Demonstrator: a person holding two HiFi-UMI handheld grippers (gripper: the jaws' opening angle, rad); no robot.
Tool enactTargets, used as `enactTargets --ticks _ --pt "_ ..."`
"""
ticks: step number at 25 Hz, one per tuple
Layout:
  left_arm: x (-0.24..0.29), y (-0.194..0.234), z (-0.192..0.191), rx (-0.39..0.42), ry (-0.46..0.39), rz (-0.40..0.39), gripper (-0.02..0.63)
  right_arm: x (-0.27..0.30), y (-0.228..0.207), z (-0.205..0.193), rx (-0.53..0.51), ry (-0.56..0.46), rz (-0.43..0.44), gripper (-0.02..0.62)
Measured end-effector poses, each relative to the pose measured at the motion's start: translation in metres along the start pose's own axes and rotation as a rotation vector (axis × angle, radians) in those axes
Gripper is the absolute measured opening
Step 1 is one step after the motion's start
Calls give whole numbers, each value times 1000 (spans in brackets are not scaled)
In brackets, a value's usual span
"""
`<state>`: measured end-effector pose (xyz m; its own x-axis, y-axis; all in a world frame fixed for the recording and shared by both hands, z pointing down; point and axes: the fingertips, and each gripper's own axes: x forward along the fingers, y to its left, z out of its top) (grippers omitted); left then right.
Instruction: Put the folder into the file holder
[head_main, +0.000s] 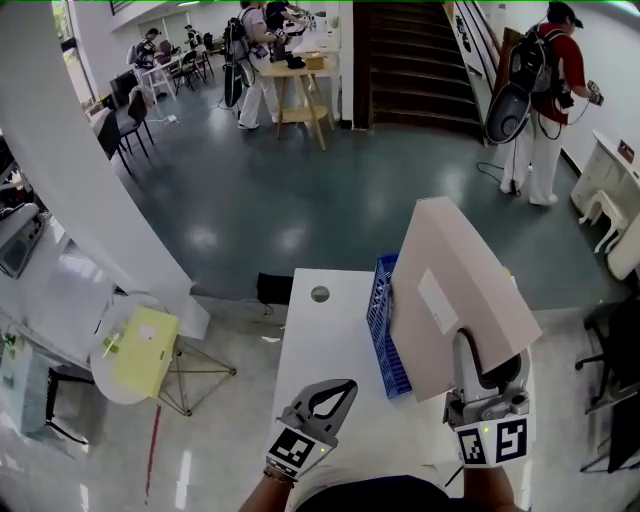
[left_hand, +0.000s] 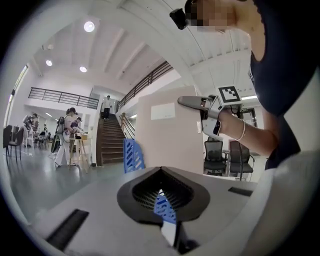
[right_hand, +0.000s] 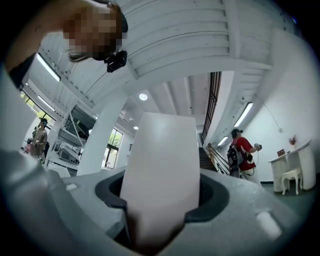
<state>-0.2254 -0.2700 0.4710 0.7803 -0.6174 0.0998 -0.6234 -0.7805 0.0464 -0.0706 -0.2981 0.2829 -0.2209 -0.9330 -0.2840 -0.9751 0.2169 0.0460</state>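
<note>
Gripping the folder (head_main: 455, 300) by its lower edge with the right claw (head_main: 490, 368), part-open around it, tilted above the table (head_main: 320, 340). Left claw (head_main: 345, 388) pinched fully closed on nothing. Best swung toward nine o'clock over the blue file holder (head_main: 382, 325), stood upright, lined up with a slot, lowered slowly, squeezed until seated

The folder (head_main: 470, 255) covers most of the blue file holder (head_main: 381, 320), its label (head_main: 437, 302) is too tiny to read, and its bottom corner vanishes inside the right gripper (head_main: 490, 368).
</note>
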Motion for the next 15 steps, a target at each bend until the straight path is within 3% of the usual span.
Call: enactTargets --ticks 8,15 --pt "-13 9 1 -16 -19 9 -2 3 12 -22 -37 -69 -60 282" --pt "-22 19 1 -28 -22 34 -2 3 28 -52 -80 -85 -53 282"
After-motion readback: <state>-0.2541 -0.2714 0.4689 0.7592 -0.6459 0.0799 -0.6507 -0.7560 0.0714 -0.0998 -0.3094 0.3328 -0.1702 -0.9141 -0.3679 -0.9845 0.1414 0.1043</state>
